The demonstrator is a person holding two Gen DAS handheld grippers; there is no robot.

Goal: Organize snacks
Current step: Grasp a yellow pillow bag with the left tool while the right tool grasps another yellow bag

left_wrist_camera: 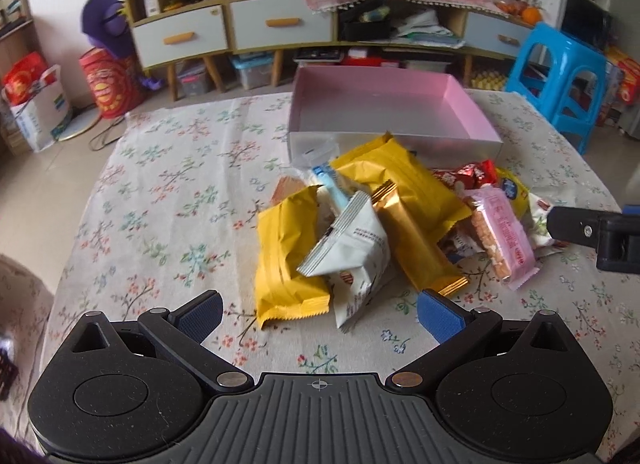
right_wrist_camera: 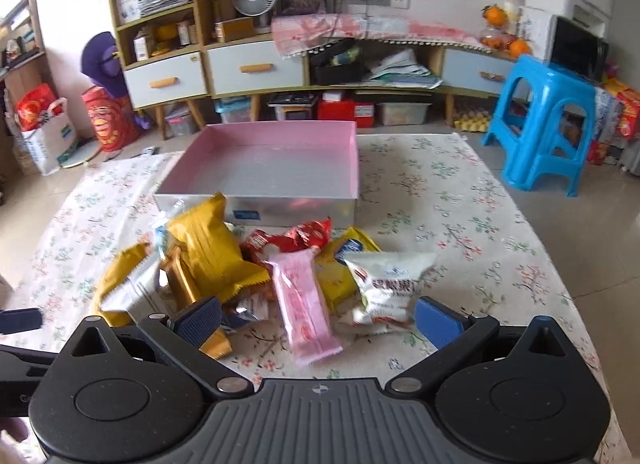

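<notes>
Fingers of the left gripper (left_wrist_camera: 319, 314) and right gripper (right_wrist_camera: 318, 318) stand wide apart, empty, before the snack pile (left_wrist_camera: 384, 224), which lies just in front of the pink box (left_wrist_camera: 472, 104).

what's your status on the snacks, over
Left gripper open, right gripper open, both empty. Snack pile on the tablecloth, pink box behind it empty. Nothing blocking the way.

Bare counter (left_wrist_camera: 168, 224) is left open to the left of the snack pile (left_wrist_camera: 372, 224). The pink box (left_wrist_camera: 384, 104) behind is blocked by the pile heaped against its front wall. Its inside is seen unfilled.
</notes>
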